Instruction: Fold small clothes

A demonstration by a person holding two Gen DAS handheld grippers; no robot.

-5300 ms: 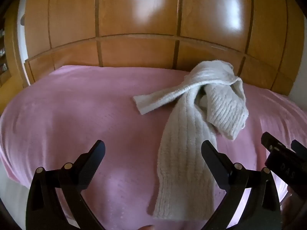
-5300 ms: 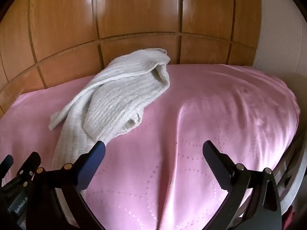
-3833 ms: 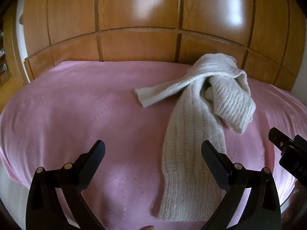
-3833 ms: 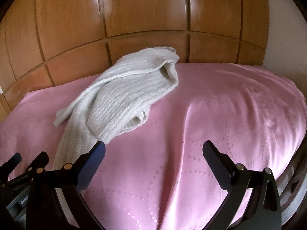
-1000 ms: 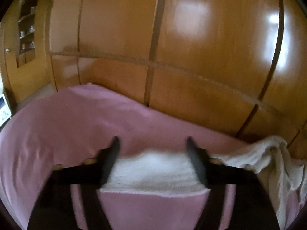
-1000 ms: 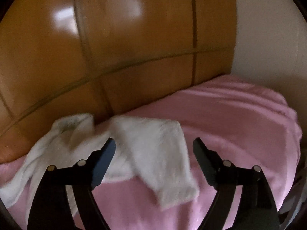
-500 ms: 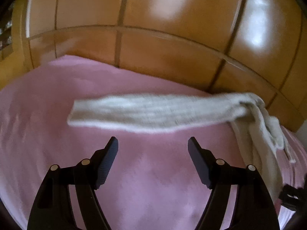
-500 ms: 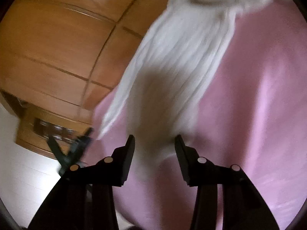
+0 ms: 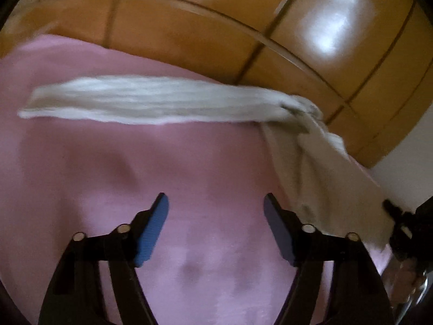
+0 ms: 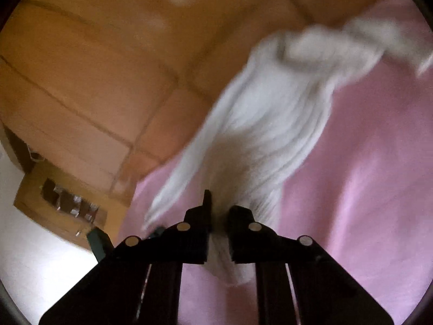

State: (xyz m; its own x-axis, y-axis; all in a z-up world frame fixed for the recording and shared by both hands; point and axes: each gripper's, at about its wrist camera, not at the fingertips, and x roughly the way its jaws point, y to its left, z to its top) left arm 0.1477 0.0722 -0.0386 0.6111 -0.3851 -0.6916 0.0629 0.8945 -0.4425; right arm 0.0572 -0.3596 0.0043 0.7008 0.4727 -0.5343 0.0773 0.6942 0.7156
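In the left wrist view, the left tool point(image 9: 216, 216) is held wide apart over the pink bed point(image 9: 108, 162), with nothing between its blue pads point(image 9: 151, 230). The cream knitted scarf point(image 9: 151, 100) is laid flat across the bed from 9 o'clock toward 2 o'clock, then bent down toward 4 o'clock, below the wooden headboard point(image 9: 189, 27). In the right wrist view, the right tool point(image 10: 219, 216) is clamped on one end of the scarf point(image 10: 273, 119), which is stretched away toward 1 o'clock over the bed point(image 10: 365, 176). Both views are blurred.

Dim, motion-blurred fisheye views; glare on wood point(image 9: 333, 29).
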